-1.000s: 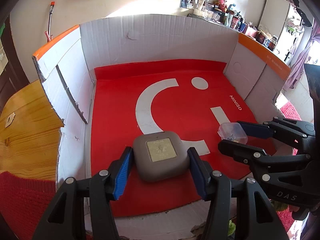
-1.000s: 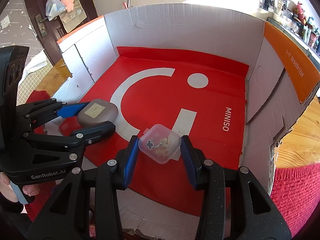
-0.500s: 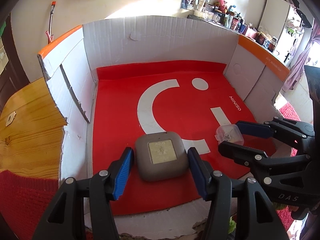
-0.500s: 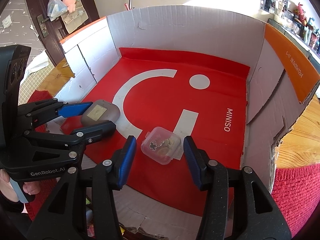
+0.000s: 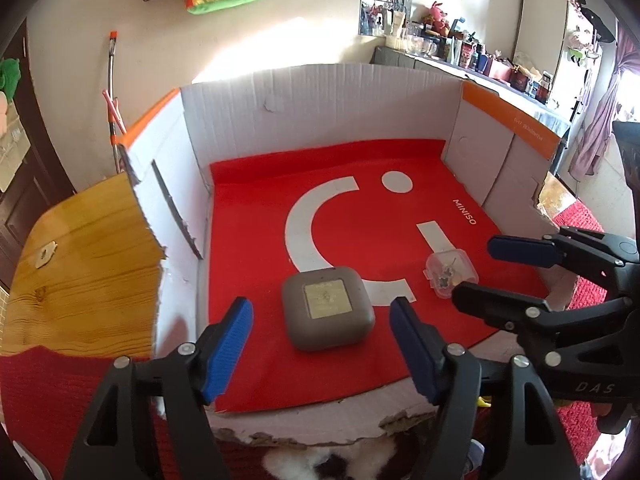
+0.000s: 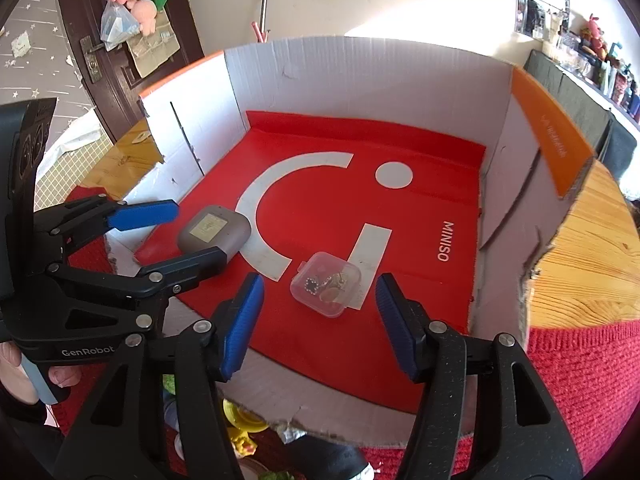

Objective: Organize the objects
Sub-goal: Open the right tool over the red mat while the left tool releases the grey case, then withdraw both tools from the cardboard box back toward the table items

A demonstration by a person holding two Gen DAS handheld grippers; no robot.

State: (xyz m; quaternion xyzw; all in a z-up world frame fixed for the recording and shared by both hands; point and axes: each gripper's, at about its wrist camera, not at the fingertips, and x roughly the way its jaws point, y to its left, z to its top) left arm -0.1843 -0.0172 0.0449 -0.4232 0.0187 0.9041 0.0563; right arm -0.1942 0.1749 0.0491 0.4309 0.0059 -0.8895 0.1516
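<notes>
A grey square case [image 5: 328,312] with a pale label lies on the red mat [image 5: 360,208] inside an open cardboard box [image 5: 320,108]. My left gripper [image 5: 320,306] straddles it; its jaws are opening and the blue pads stand clear of its sides. Right of it rests a small clear plastic box [image 6: 326,290] holding trinkets. My right gripper [image 6: 320,282] flanks that box, jaws opening, pads apart from it. In the right wrist view the left gripper [image 6: 199,231] and grey case [image 6: 214,232] show at left. The left wrist view shows the clear box [image 5: 450,274] and right gripper [image 5: 476,270].
The cardboard box's white walls with orange rims [image 6: 556,148] enclose three sides; its front is torn low. It sits on a wooden table [image 5: 80,260] with red knit cloth [image 6: 580,380] in front. A cluttered shelf [image 5: 460,48] runs along the far right wall.
Both grippers have widened. The grey case and the clear box, earlier tight between the pads, now lie free on the red mat with gaps on both sides.
</notes>
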